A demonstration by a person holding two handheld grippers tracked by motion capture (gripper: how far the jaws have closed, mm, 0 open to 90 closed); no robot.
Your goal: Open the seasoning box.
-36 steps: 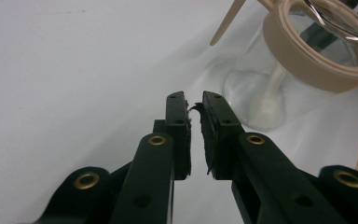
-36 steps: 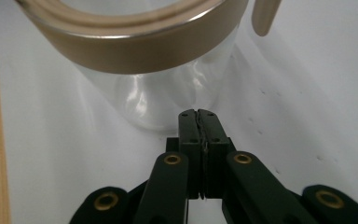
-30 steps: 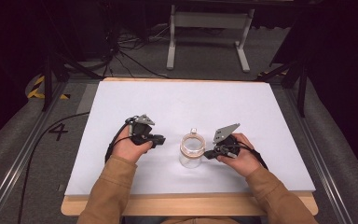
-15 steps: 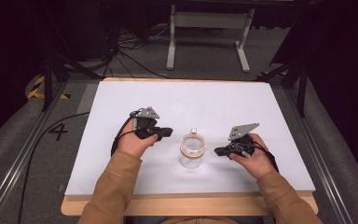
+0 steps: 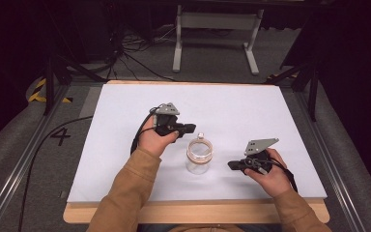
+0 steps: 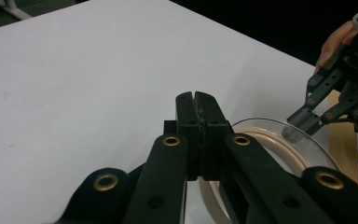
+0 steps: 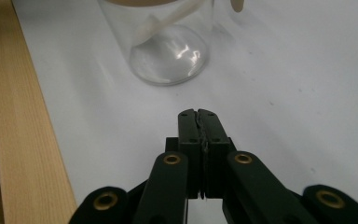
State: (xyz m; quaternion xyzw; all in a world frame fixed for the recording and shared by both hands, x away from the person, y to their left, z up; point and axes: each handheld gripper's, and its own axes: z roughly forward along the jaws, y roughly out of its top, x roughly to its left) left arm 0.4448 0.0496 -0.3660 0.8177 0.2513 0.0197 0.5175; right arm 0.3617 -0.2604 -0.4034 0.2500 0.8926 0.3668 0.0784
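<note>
Clear glass jar (image 5: 199, 155) standing upright on the white table (image 5: 125, 145), right between both grippers, touched by neither. Left gripper (image 5: 189, 128) just finished closing, jaws pressed together on nothing, tips just beside the rim. Right gripper (image 5: 233, 166) likewise clamped empty, near the jar's base.

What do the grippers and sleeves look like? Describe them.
Both the left gripper and the right gripper are black, with brass-ringed jaw links, a grey three-cornered plate on top and a trailing black cable. The sleeves are tan-brown.
</note>
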